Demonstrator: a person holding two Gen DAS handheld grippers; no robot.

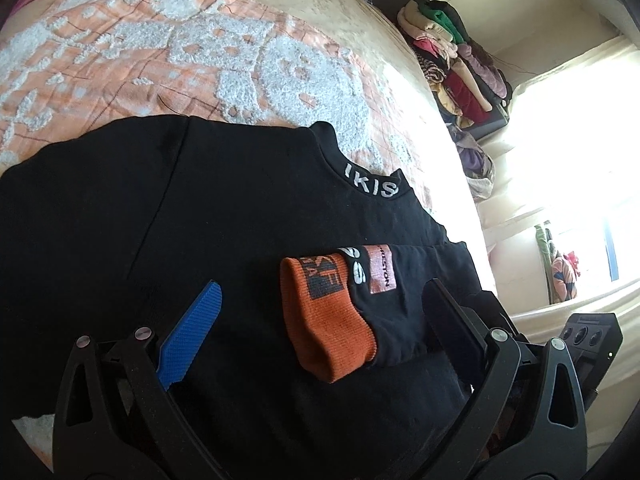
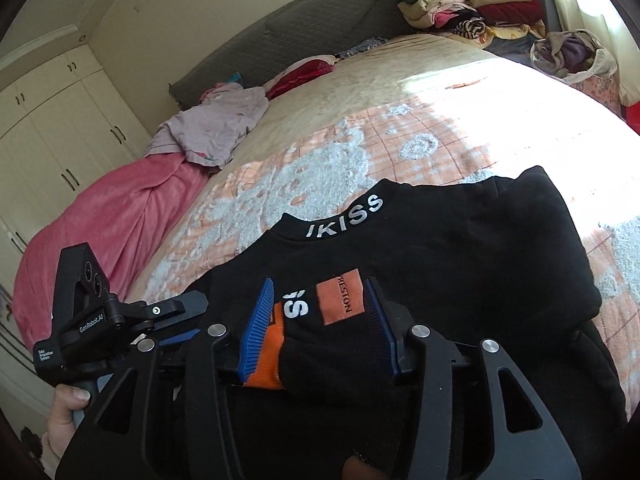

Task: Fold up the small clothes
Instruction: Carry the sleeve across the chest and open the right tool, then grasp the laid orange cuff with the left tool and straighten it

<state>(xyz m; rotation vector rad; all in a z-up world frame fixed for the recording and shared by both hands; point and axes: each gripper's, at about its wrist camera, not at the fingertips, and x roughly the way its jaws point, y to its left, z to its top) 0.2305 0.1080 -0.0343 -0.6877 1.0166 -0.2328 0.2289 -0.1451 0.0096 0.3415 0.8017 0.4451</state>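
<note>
A black sweatshirt (image 1: 200, 208) (image 2: 460, 240) with "IKISS" on its collar lies flat on the bed. One sleeve with an orange cuff (image 1: 336, 320) (image 2: 268, 356) is folded across its body. My left gripper (image 1: 324, 285) stands wide open, the cuff lying between its fingers with neither pad touching it. My right gripper (image 2: 320, 282) is open around the same sleeve, its blue pads (image 2: 256, 328) close beside the cloth with the orange patch (image 2: 340, 300) between them. In the right wrist view a hand (image 2: 64, 412) holds the left gripper's housing (image 2: 84, 308) at the lower left.
An orange and white patterned bedspread (image 1: 180, 52) (image 2: 360, 152) covers the bed. Folded clothes are stacked (image 1: 448, 60) (image 2: 472, 4) beyond its far corner beside a full basket (image 2: 572, 56). A pink blanket (image 2: 108, 232) and a lilac garment (image 2: 216, 124) lie near the grey headboard (image 2: 304, 28).
</note>
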